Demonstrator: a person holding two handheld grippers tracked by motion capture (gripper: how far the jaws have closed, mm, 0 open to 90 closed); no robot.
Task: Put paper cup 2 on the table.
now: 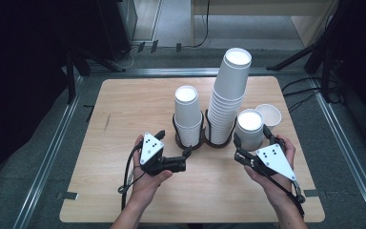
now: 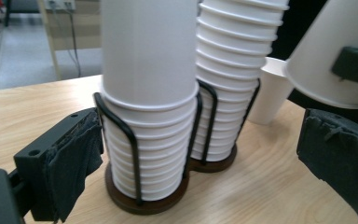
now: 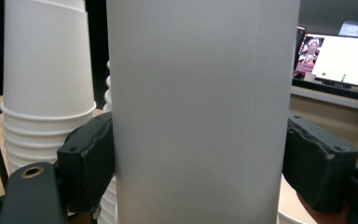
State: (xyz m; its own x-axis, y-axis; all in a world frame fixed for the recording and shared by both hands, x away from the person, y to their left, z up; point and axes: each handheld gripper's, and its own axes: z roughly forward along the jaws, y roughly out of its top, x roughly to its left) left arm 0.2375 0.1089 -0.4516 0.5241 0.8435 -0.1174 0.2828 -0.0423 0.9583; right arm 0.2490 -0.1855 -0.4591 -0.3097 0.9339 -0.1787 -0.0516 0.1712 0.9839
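Observation:
My right gripper (image 1: 251,136) is shut on a white paper cup (image 1: 249,129), held upside down just right of the tall stack; its pads (image 3: 91,158) press both sides of the cup (image 3: 200,93). That cup (image 2: 335,51) hangs tilted above the table. My left gripper (image 1: 174,144) stands open with its jaws wide apart (image 2: 207,163), right in front of the short stack of inverted cups (image 1: 188,114) (image 2: 149,93) and holding nothing. The tall stack (image 1: 228,90) (image 2: 233,70) stands beside the short one. Each stack sits in a black wire holder (image 2: 130,140) on a dark round base.
One loose cup (image 1: 269,114) (image 2: 272,93) stands mouth up behind the held cup, near the right edge of the wooden table (image 1: 124,109). Metal rails run along the floor beside the table. A lit screen (image 3: 340,60) shows in the right gripper view's background.

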